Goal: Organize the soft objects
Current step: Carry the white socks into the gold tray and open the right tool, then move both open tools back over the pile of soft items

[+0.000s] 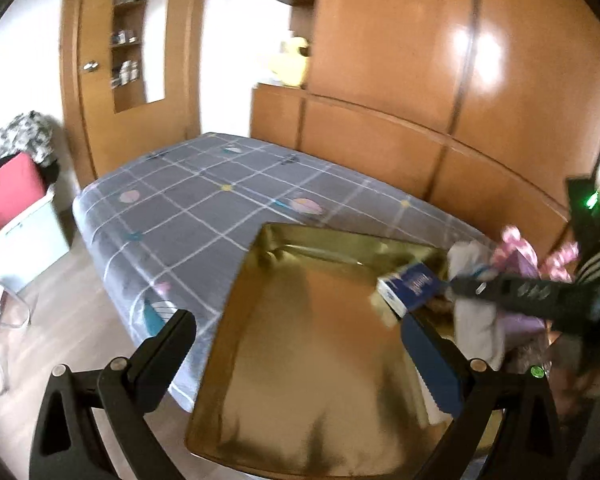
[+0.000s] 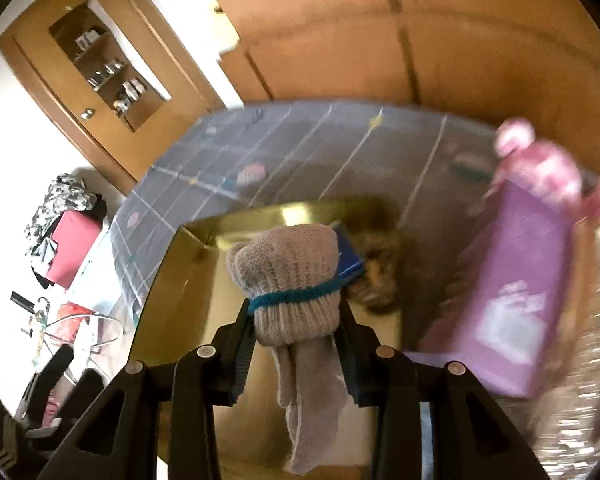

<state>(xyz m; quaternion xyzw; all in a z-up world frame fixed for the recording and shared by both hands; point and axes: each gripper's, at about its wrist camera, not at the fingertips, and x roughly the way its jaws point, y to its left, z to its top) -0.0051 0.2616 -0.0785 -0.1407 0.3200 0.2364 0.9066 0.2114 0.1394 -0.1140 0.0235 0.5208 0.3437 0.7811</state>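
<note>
One sock (image 2: 292, 280), one gold tray (image 1: 300, 360), two grippers.
Right gripper (image 2: 296, 344) tilted down over the tray, pinching the sock; left gripper (image 1: 300, 344) spread wide, empty, straddling the tray.

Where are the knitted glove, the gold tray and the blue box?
knitted glove (image 2: 288, 276): right wrist view, ribbed cuff above the teal band.
gold tray (image 1: 300, 340): left wrist view, bare floor.
blue box (image 1: 414, 286): left wrist view, blue top face.
</note>
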